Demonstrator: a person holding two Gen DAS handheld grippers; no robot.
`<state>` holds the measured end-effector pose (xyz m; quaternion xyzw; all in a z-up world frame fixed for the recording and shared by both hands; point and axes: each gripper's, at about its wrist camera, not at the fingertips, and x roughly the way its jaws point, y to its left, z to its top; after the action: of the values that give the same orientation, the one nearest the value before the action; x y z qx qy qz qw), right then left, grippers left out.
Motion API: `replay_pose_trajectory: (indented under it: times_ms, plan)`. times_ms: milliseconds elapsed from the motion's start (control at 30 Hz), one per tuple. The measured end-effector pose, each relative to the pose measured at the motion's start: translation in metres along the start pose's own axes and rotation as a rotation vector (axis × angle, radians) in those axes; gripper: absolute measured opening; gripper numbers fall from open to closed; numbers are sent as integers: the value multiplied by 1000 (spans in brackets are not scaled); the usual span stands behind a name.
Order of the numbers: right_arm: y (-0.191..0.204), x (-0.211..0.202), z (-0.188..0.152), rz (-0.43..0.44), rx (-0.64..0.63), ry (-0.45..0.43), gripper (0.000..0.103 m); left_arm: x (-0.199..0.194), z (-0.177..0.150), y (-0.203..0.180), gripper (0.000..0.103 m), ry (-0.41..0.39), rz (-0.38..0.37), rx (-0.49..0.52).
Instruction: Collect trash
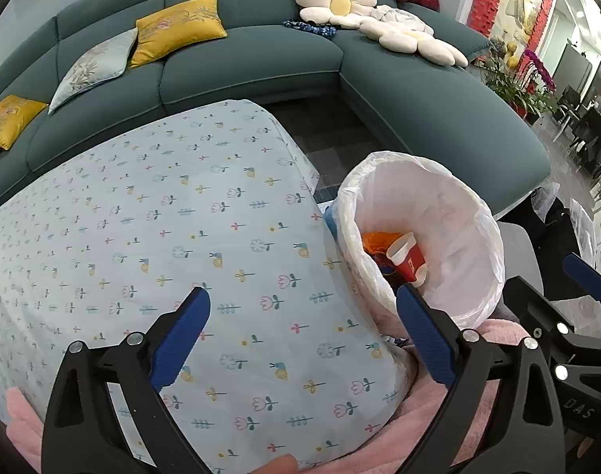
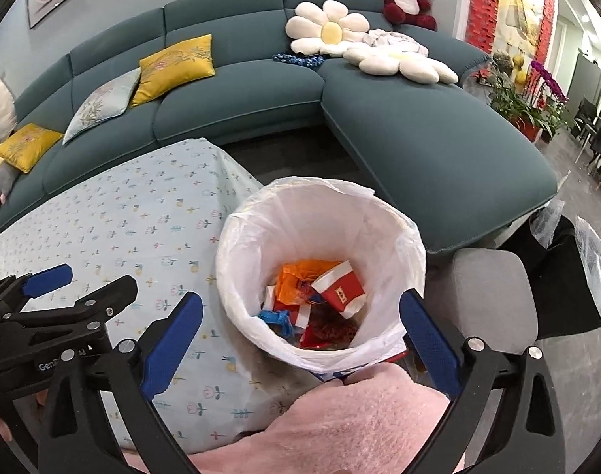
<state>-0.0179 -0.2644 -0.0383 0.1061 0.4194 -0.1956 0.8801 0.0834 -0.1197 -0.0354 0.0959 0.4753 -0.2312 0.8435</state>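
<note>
Red cup (image 2: 340,290) between spread fingers (image 2: 428,333)

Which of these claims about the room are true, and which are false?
1. The trash bin has a black liner. False: the liner is white.
2. A red paper cup lies inside the bin. True.
3. The right gripper is clamped on an orange bag. False: it is open and empty; the orange bag lies in the bin.
4. The left gripper is open above the floral tablecloth. True.
</note>
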Motion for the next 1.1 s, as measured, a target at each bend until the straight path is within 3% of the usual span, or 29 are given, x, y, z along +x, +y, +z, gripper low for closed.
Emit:
replay_pose_trajectory:
  times_ms: [200,1100]
  plan:
    - [-5,13,-4,-40,-40,-19,96,10,-1,-9,91,12,17,19]
    - [-21,38,-2,-36,3,33,96,28,-7,-19,91,2,99,0]
